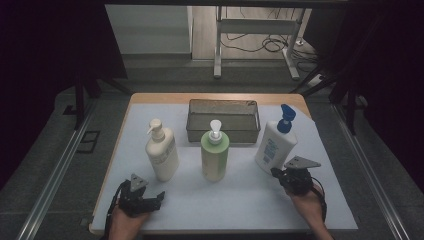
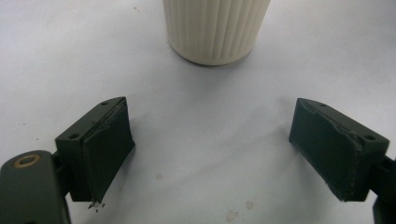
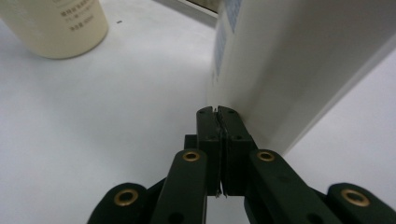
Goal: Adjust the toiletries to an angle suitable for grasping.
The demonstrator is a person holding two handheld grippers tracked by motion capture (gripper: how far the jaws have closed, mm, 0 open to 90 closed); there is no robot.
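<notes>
Hands come in at the near edge of the tabletop [image 1: 240,200], which is covered by a pale sheet. At the near left, the left hand-held gripper [image 1: 150,199] rests low over the sheet with its jaws spread wide apart and nothing between them; in the left gripper view its two dark pads [image 2: 105,149] frame bare white surface, and the ribbed base of the cream bottle [image 2: 215,30] stands just beyond them. At the near right, the right hand-held gripper [image 1: 276,173] has its jaws pressed together, holding nothing; in the right gripper view its closed tips [image 3: 217,114] sit right against the lower side of the white bottle [image 3: 289,60], though I cannot tell whether they actually touch it.

Farther in, three pump bottles stand upright in a row: the cream bottle [image 1: 161,152] on the left, a green bottle [image 1: 214,155] with a white pump in the middle, and the white bottle [image 1: 274,145] with a blue pump on the right, leaning slightly. Beyond the green bottle, a grey metal tray [image 1: 223,131] sits toward the far edge, apparently empty.
</notes>
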